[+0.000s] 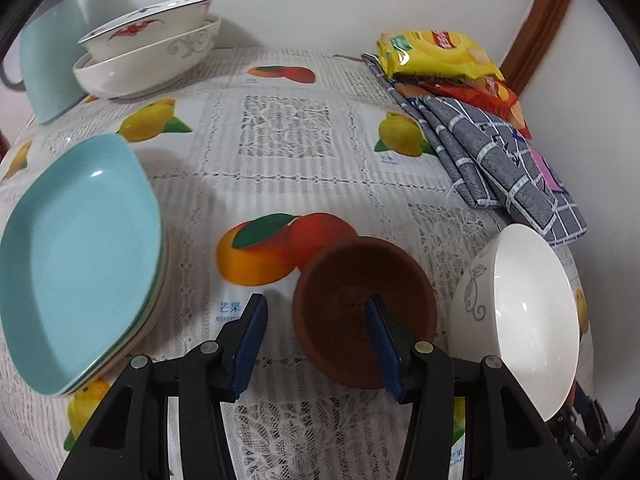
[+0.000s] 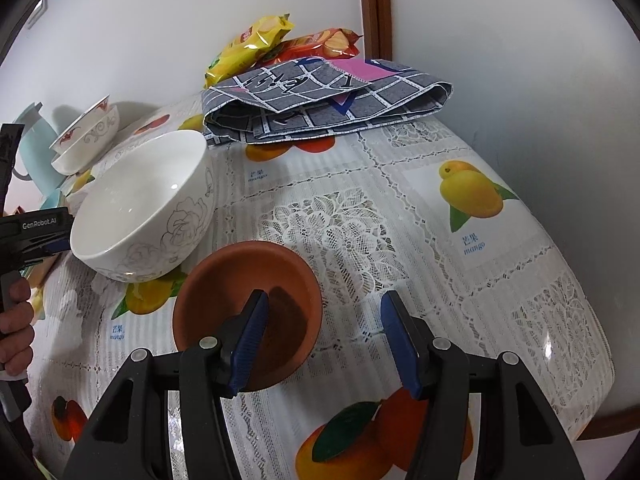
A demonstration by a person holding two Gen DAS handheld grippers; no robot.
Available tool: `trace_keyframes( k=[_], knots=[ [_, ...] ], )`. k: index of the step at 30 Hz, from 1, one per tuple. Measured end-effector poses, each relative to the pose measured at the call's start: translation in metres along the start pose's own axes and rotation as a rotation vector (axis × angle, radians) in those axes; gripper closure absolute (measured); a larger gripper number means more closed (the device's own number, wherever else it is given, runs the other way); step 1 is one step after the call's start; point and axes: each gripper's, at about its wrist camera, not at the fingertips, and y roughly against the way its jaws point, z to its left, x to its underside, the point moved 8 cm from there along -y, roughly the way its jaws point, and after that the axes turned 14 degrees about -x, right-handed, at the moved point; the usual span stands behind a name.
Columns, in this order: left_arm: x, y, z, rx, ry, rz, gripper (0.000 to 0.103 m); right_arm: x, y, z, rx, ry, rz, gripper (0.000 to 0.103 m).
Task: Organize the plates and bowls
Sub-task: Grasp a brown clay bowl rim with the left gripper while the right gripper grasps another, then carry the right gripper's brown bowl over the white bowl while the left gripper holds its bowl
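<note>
A small terracotta bowl [image 1: 362,312] [image 2: 248,300] sits on the fruit-print tablecloth. My left gripper [image 1: 316,344] is open; its right finger [image 1: 384,348] overlaps the bowl, the left finger is beside it. My right gripper [image 2: 324,340] is open; its left finger [image 2: 248,340] overlaps the bowl. A white floral bowl [image 1: 524,320] [image 2: 148,208] stands next to the terracotta bowl. Stacked light-blue plates [image 1: 80,256] lie at the left. Two nested patterned bowls [image 1: 148,52] [image 2: 86,140] sit at the back.
A light-blue kettle [image 1: 48,68] [image 2: 32,148] stands at the back left. A folded grey checked cloth [image 1: 500,160] [image 2: 320,100] and snack packets [image 1: 436,56] [image 2: 256,44] lie by the wall. The left hand-held device [image 2: 28,232] shows at the left edge.
</note>
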Motion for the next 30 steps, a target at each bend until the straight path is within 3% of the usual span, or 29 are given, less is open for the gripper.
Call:
trace_keyframes(
  k=[2, 8, 13, 18, 30],
  knots=[
    [-0.001, -0.001, -0.003, -0.005, -0.012, -0.002, 0.064, -0.001, -0.001, 0.0, 0.002, 0.0, 0.0, 0.045],
    [-0.001, -0.001, -0.006, 0.013, -0.018, 0.001, 0.077, -0.003, 0.0, -0.001, 0.0, -0.01, -0.005, 0.061],
    [-0.001, -0.001, -0.003, 0.053, 0.011, 0.011, 0.087, -0.004, -0.002, 0.006, -0.027, -0.005, 0.008, 0.086],
    [0.0, 0.005, -0.004, 0.07, -0.006, 0.0, 0.093, -0.003, 0.0, 0.01, -0.007, 0.006, 0.013, 0.089],
    [0.008, 0.023, 0.006, 0.086, -0.034, -0.018, 0.094, 0.0, 0.015, 0.015, -0.021, -0.066, -0.005, 0.094]
  ],
)
